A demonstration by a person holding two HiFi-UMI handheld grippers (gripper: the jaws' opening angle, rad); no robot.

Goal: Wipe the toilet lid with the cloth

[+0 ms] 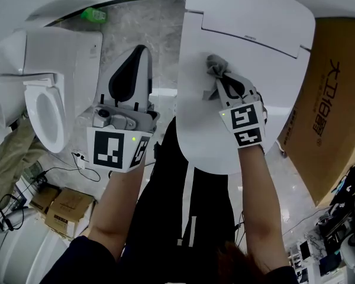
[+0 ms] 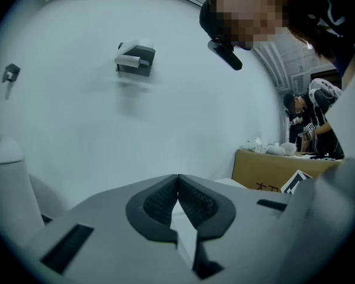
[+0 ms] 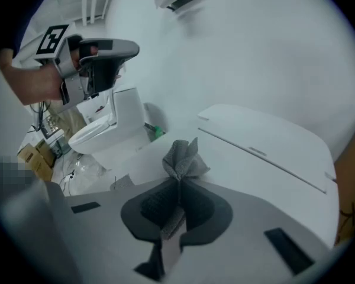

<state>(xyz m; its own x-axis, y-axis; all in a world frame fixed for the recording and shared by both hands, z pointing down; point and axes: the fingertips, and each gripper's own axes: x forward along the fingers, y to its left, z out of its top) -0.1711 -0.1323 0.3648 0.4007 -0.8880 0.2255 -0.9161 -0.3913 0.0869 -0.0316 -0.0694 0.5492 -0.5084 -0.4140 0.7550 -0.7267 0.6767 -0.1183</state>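
Your right claw is clamped on the grey cloth, which sits bunched on the white toilet lid. It looks soft and light, so expect it to flop; a mid-bunch pinch seems best. Your left claw is closed on nothing, off to the side.

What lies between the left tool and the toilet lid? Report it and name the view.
In the head view, only a strip of grey marbled floor lies between the left tool and the toilet lid.
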